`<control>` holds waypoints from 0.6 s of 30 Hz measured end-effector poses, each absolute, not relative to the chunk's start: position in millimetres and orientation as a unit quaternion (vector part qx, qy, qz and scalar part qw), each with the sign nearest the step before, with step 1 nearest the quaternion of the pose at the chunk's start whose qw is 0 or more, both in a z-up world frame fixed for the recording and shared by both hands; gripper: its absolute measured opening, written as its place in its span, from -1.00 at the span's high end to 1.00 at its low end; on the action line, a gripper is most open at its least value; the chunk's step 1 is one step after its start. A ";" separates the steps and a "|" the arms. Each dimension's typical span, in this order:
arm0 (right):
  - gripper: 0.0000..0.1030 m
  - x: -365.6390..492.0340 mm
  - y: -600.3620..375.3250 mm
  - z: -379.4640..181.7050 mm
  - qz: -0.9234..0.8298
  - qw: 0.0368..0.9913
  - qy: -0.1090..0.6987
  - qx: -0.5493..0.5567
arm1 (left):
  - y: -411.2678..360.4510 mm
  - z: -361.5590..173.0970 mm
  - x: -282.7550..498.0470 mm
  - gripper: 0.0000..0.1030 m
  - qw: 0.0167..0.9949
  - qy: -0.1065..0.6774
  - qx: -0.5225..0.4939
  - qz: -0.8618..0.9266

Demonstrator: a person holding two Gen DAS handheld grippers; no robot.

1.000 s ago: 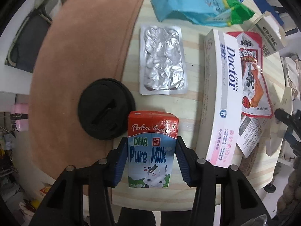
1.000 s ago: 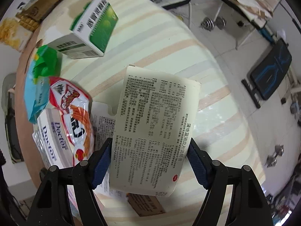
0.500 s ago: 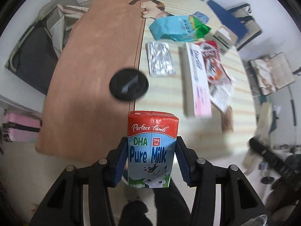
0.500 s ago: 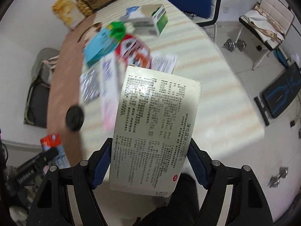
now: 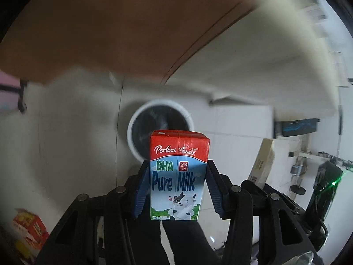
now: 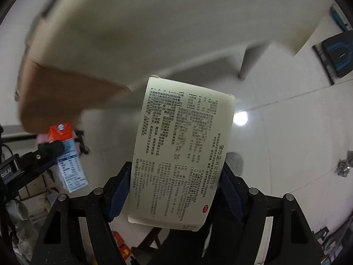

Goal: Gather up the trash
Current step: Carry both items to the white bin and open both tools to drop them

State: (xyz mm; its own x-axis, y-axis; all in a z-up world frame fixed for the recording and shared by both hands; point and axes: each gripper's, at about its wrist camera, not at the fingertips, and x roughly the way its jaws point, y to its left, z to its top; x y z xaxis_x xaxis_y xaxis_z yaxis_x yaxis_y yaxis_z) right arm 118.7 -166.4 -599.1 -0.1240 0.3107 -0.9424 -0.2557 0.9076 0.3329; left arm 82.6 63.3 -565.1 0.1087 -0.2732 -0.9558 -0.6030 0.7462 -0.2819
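pale glossy floor tiles (image 6: 286,132) fill most of what you see from both wrists, with the blurred underside and edge of the brown-and-cream table (image 5: 110,33) sweeping across the top. your left gripper (image 5: 176,187) points steeply down and is clamped on the small red, white and blue "pure milk" carton (image 5: 178,174), its blue pads pressing both side walls while the carton stands upright between them. just beyond the carton's top, on the floor under the table edge, sits a round white-rimmed bin with a dark inside (image 5: 160,128); the carton overlaps its near rim in the view, though whether it is truly over the opening you cannot tell. your right gripper (image 6: 176,190) is closed on a flat cream-coloured cardboard medicine box printed with dense black text (image 6: 183,150), gripped by its long edges and tilted slightly. from the right wrist you also see the left gripper off to the left, holding the milk carton apart from the cream box. a red printed box (image 5: 30,231) lies on the floor at the lower left.
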 end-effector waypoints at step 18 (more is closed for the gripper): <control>-1.00 104.8 -129.2 -867.9 0.211 0.647 0.730 -0.060 | 75.5 -773.3 48.6 -0.90 0.649 0.687 -0.248 0.211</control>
